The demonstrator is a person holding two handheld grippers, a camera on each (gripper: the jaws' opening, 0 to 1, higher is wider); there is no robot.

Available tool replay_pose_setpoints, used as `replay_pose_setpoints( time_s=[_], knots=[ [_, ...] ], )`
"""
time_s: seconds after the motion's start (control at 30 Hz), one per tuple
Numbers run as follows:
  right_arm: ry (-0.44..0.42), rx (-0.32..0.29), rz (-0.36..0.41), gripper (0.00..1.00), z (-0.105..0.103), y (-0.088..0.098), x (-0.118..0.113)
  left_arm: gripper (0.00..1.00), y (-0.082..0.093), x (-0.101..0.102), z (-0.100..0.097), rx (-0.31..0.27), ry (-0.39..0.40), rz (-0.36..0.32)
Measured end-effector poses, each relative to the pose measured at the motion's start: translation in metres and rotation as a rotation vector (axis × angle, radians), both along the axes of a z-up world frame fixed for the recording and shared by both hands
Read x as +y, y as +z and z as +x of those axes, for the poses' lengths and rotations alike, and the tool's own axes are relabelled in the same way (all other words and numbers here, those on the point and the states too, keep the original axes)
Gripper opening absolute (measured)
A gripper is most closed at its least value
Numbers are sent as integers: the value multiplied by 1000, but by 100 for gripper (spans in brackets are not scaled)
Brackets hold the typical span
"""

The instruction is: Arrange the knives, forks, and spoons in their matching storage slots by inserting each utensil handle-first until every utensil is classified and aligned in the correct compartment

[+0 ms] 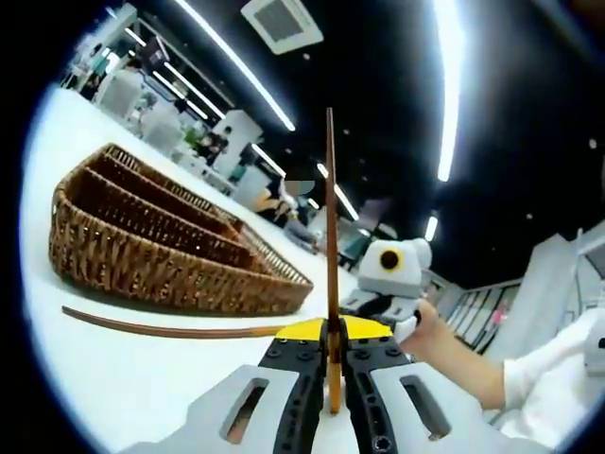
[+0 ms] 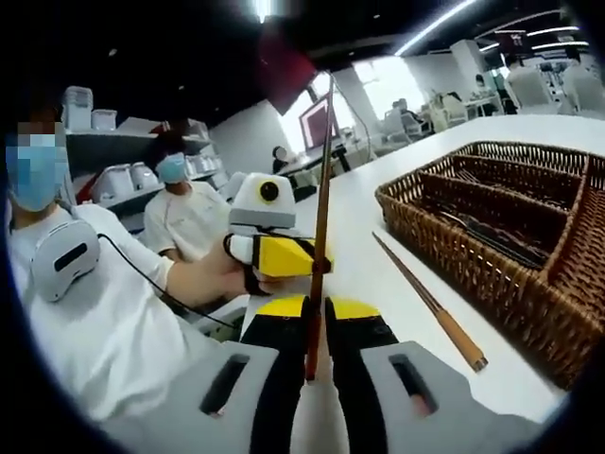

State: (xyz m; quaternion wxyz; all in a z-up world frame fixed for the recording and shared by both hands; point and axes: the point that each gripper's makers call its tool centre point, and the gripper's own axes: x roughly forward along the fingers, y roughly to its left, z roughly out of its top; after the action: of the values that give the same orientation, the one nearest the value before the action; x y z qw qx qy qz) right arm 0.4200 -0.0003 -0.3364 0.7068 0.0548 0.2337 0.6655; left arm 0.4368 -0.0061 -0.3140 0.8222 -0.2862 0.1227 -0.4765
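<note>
While the person stood at the white desk (image 1: 113, 378), each hand held a gripper closed on a thin brown chopstick. From the left gripper view, the left gripper (image 1: 333, 364) pinched one chopstick (image 1: 331, 246) near its lower end, so it rose straight up between the jaws. From the right gripper view, the right gripper (image 2: 315, 350) clamped a second chopstick (image 2: 321, 208) the same way. A third chopstick (image 2: 430, 303) lay flat on the desk just beside the woven basket (image 1: 161, 270), whose long compartments held dark utensils I could not make out. Two seated people in masks were behind.
</note>
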Motion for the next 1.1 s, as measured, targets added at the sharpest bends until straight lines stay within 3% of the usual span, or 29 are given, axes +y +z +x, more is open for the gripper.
replay_pose_setpoints(
  time_s=[0.2, 0.57, 0.93, 1.1],
  knots=[
    [-10, 40, 52, 6, 1, 6, -1, 4, 4, -2, 0, -7, -1, -2],
    [-41, 92, 82, 5, 1, 8, -3, 4, 7, -8, 2, -30, -6, 21],
    [-65, 148, 53, 5, 2, 9, -8, 12, 11, -11, -2, -184, 9, 143],
    [-83, 167, 33, 5, 6, 8, -12, 17, 12, -6, -2, -219, 21, 174]
  ],
)
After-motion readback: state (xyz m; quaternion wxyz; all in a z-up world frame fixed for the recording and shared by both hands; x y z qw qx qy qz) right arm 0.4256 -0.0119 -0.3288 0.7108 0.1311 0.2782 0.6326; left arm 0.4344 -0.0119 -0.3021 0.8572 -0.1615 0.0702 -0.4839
